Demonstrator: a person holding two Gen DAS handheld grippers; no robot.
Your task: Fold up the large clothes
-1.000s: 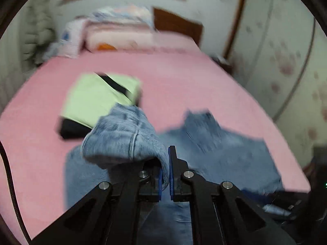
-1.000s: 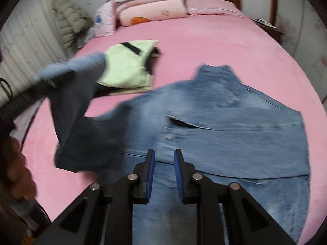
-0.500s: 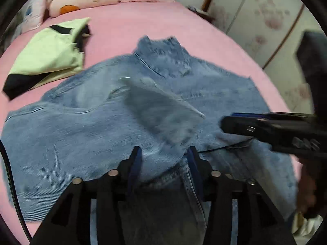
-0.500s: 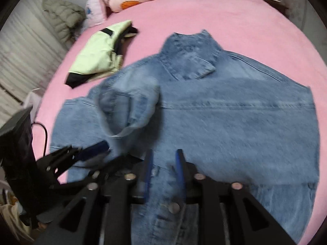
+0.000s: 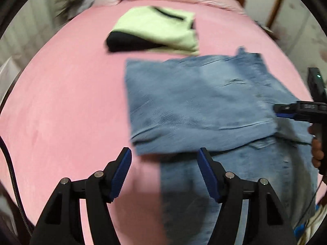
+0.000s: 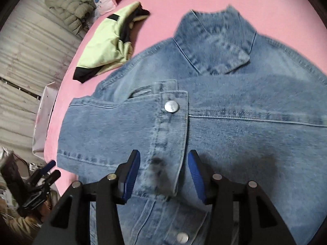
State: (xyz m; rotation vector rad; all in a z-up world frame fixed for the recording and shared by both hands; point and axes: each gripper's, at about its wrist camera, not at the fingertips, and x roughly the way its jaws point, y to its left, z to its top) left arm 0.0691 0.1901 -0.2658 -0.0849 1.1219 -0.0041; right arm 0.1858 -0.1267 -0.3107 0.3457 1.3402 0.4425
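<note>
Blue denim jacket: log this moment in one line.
blue denim jacket: sleeve folded across, on pink bed sheet | left gripper: opening, empty | right gripper: opening above cuff

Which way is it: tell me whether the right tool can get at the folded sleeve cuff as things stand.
Probably yes. The right tool hangs over the sleeve cuff, its jaws opening with the cuff's edge between them, unpinched. Nothing lies over the denim jacket there.

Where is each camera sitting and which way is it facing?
Left wrist: on the left tool, angled down over the pink bedsheet; its opening jaws are empty, the right tool at the edge.
Right wrist: on the right tool, tilted down at the blue denim jacket's folded sleeve, jaws opening.
Both show the jacket and the folded pale-green garment.
</note>
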